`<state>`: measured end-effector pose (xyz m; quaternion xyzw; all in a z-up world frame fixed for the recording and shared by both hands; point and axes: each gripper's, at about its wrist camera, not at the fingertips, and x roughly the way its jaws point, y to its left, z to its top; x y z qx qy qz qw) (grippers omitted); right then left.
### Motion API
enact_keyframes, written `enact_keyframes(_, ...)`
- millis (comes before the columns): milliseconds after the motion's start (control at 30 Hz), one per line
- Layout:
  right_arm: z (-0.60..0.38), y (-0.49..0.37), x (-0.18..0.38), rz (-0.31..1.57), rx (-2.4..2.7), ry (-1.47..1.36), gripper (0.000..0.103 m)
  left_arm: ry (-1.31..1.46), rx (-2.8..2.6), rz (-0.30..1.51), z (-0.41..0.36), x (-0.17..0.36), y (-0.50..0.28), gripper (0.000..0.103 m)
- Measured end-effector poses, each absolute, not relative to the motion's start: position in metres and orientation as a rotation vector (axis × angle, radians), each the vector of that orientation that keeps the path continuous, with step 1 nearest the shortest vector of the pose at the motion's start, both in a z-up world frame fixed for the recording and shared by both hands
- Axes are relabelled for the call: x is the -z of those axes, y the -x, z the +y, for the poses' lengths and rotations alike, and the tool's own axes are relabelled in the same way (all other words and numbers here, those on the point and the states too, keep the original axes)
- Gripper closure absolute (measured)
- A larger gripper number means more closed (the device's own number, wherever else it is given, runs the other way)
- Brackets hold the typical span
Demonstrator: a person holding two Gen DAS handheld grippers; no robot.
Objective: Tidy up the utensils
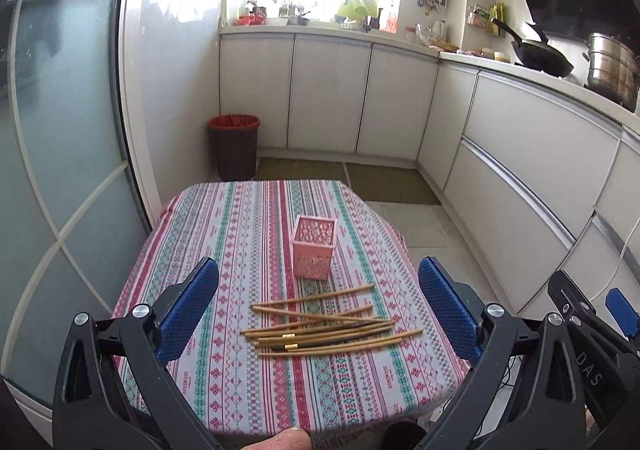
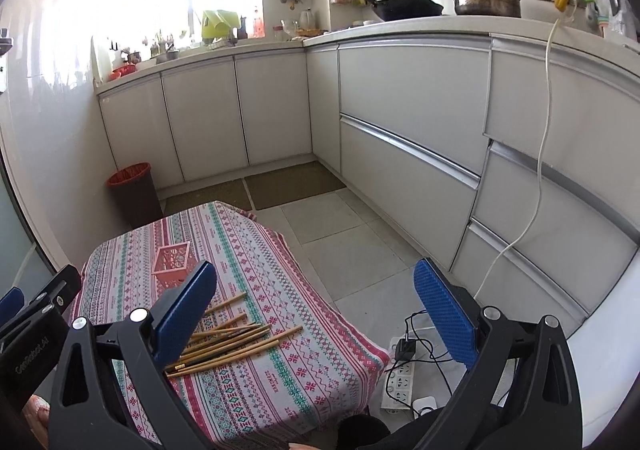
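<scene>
Several wooden chopsticks [image 1: 326, 324] lie in a loose pile on the striped tablecloth [image 1: 224, 250]. A pink perforated square holder [image 1: 315, 247] stands upright just behind them, empty as far as I can see. My left gripper [image 1: 318, 310] is open and empty, held above the near part of the table with the pile between its fingers in view. My right gripper [image 2: 316, 314] is open and empty, off the table's right side; the chopsticks [image 2: 230, 344] and the holder [image 2: 172, 264] lie to its left. The right gripper also shows in the left wrist view [image 1: 592, 314].
A small table with the tablecloth [image 2: 256, 250] stands on a tiled floor. A dark bin [image 1: 234, 146] with a red liner stands behind it. White cabinets [image 1: 520, 154] run along the back and right. A power strip with cables [image 2: 400, 374] lies on the floor to the right.
</scene>
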<state>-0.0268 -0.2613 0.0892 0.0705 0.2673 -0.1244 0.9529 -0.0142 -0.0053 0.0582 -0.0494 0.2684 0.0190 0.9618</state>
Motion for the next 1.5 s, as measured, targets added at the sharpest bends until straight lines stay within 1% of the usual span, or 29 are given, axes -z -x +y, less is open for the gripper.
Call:
enact_keyframes(433,-0.267,0.031,-0.111,0.48,0.259,-0.157,0.007,0.092,-0.029,0.498,-0.009,-0.076,0.014,0.007)
enact_keyframes(1500,-0.269,0.033,-0.115,0.473,0.264,-0.161,0.007,0.082,-0.031,0.495,-0.013,-0.079,0.014,0.007)
